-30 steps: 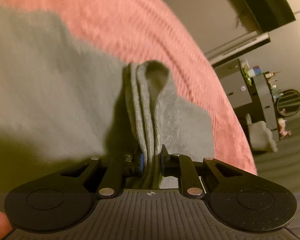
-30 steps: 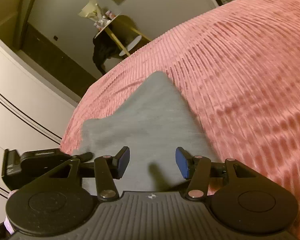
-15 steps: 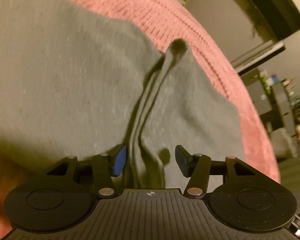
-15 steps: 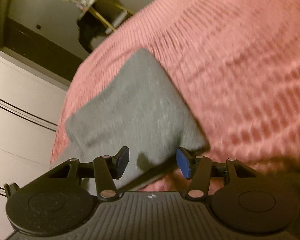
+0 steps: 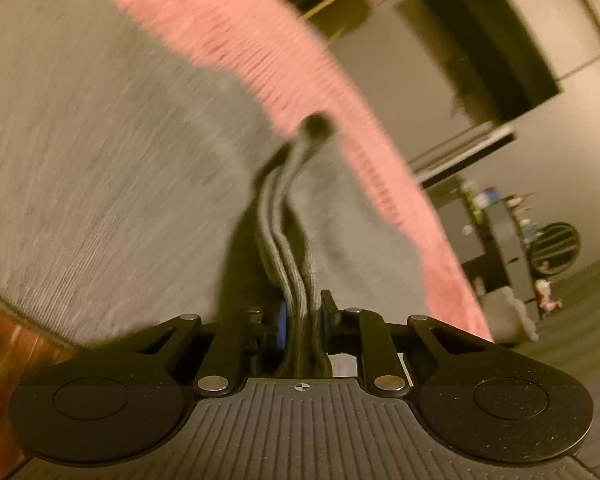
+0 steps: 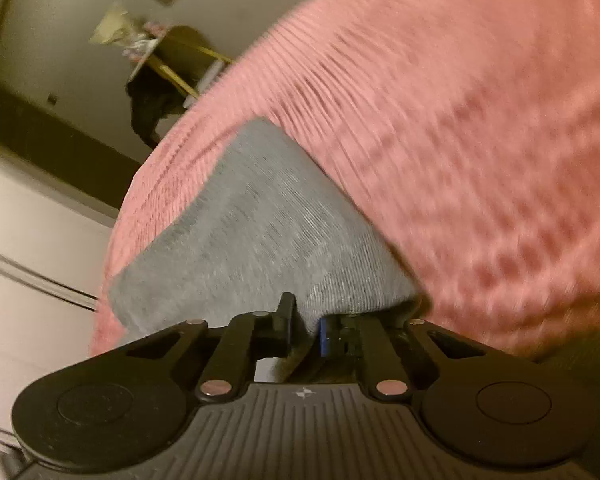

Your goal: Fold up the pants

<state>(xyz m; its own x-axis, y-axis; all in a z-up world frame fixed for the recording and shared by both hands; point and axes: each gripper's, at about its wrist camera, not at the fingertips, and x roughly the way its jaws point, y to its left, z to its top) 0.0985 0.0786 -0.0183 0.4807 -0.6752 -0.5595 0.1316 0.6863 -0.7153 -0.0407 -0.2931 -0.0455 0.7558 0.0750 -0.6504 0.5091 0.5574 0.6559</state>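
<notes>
Grey knit pants (image 5: 100, 160) lie spread on a pink ribbed bedspread (image 5: 260, 52). My left gripper (image 5: 302, 316) is closing its jaws on a raised fold of several fabric layers, and the pads press on it. In the right wrist view a folded part of the pants (image 6: 252, 232) lies on the bedspread (image 6: 460, 120). There my right gripper (image 6: 306, 324) is closing its jaws over the near edge of the cloth, which is pinched between the pads. Both views are blurred by motion.
Beyond the bed's edge, the left wrist view shows a dark shelf unit (image 5: 500, 240) with small items and a round slatted object (image 5: 556, 248). A white wardrobe front (image 6: 28, 240) and a small side table (image 6: 172, 60) stand behind the bed in the right wrist view.
The left gripper let go of the fold, stood open, then closed on it again further along. The right gripper went from open above the pants to closed on their edge.
</notes>
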